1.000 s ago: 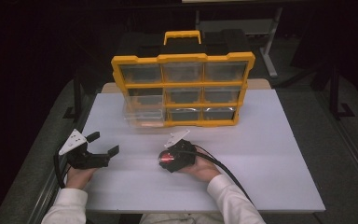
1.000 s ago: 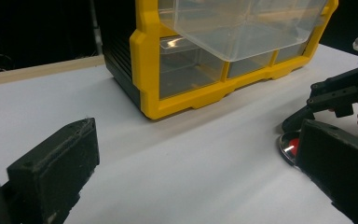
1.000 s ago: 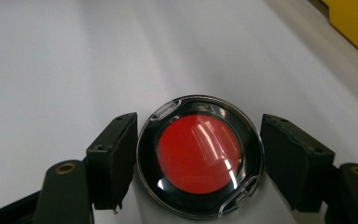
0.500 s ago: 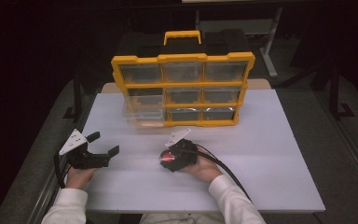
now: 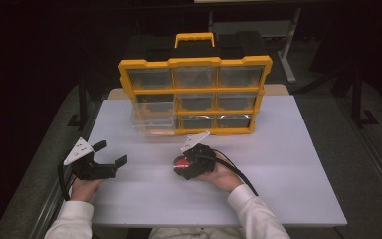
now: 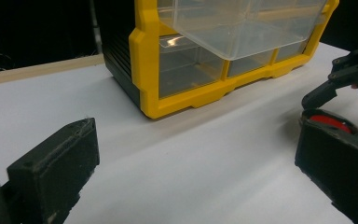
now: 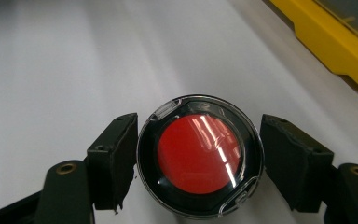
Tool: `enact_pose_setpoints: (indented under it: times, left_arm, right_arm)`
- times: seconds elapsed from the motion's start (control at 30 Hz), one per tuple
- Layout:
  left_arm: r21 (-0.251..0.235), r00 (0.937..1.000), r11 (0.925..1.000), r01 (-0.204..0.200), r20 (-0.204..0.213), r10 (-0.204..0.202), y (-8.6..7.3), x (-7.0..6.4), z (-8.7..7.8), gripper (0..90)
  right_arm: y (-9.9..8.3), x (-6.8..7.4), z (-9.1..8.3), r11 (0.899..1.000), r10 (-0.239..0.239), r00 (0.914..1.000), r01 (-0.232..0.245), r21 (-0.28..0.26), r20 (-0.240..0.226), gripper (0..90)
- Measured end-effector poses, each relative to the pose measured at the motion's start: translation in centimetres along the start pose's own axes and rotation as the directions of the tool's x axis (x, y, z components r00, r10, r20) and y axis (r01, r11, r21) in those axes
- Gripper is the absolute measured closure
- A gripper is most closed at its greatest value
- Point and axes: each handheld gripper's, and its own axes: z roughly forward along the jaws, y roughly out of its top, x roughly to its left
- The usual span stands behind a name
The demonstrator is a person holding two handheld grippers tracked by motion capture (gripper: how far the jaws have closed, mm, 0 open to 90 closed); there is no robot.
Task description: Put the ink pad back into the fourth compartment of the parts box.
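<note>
So my right hand-held gripper (image 7: 198,156) sits low over the white desk (image 5: 288,164) with a round black case with a clear lid and a red disc inside (image 7: 200,156) between its jaws. The left jaw looks to be touching the case's rim, while the right one has a small gap, so it's around the case but not squeezing it. The case rests on the desk, in front of the yellow and black organizer box with clear plastic drawers (image 5: 196,94). One clear drawer (image 5: 154,117) on the box's left side is pulled out. My left hand-held gripper (image 5: 110,155) is spread wide open with nothing in it, off to the left near the desk's edge.
</note>
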Motion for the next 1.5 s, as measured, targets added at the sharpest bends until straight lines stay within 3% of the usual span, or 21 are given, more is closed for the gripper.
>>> enact_pose_setpoints:
  times: [0.17,0.47,0.97,1.5]
  left_arm:
    - [0.004,1.0,1.0,-0.002,0.0,0.002,0.0,0.0,0.1,0.0]
    - [0.003,1.0,1.0,-0.003,0.001,0.003,0.0,0.0,0.1,0.0]
    - [0.004,1.0,1.0,-0.003,0.001,0.003,0.0,0.0,0.1,0.0]
    - [0.002,1.0,1.0,-0.004,0.0,0.004,0.0,0.0,0.1,0.0]
  right_arm:
    - [0.4,0.0,-0.8,1.0,0.013,0.9998,-0.013,0.011,-0.017,29.2]
    - [1.5,0.3,-2.4,1.0,-0.004,0.9996,0.004,0.002,-0.029,29.2]
    - [2.9,0.7,-4.5,1.0,-0.02,0.9995,0.02,0.0,-0.023,29.2]
    - [5.1,1.1,-6.6,0.998,-0.067,0.9977,0.067,-0.011,-0.014,29.2]
